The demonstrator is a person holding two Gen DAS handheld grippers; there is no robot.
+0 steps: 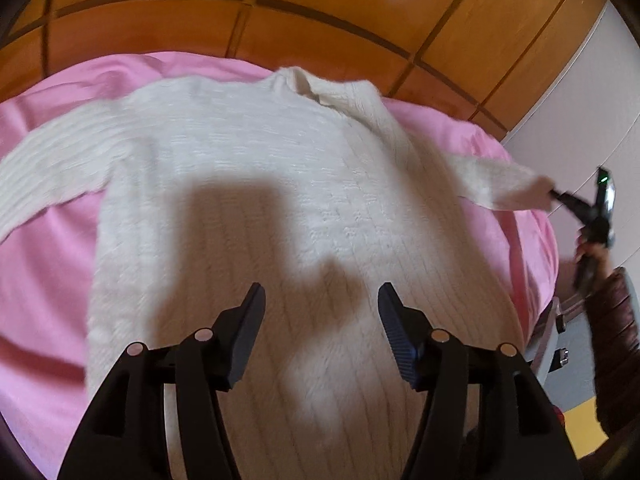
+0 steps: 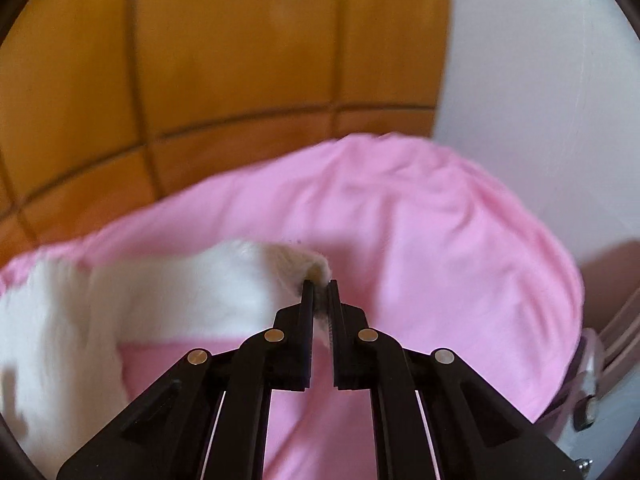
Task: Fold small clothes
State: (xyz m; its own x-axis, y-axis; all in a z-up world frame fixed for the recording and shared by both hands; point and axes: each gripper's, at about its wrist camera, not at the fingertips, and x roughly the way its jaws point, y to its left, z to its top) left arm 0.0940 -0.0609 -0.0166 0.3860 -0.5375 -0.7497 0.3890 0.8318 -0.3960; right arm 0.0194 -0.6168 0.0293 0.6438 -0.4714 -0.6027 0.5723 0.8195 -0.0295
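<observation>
A cream knitted sweater (image 1: 256, 184) lies flat on a pink sheet (image 1: 44, 264), collar at the far end, both sleeves spread out. My left gripper (image 1: 320, 300) is open and empty, hovering above the sweater's lower body. My right gripper (image 2: 320, 286) is shut on the cuff of the sweater's right sleeve (image 2: 240, 276) and holds it out above the sheet. In the left wrist view the right gripper (image 1: 558, 196) shows at the far right, gripping that sleeve end (image 1: 500, 186).
A wooden panelled headboard (image 1: 320, 20) runs behind the bed. A white wall or wardrobe (image 1: 580, 120) stands at the right. The bed's right edge (image 1: 548, 240) drops off near the right gripper, with grey and yellow objects (image 1: 576, 420) below.
</observation>
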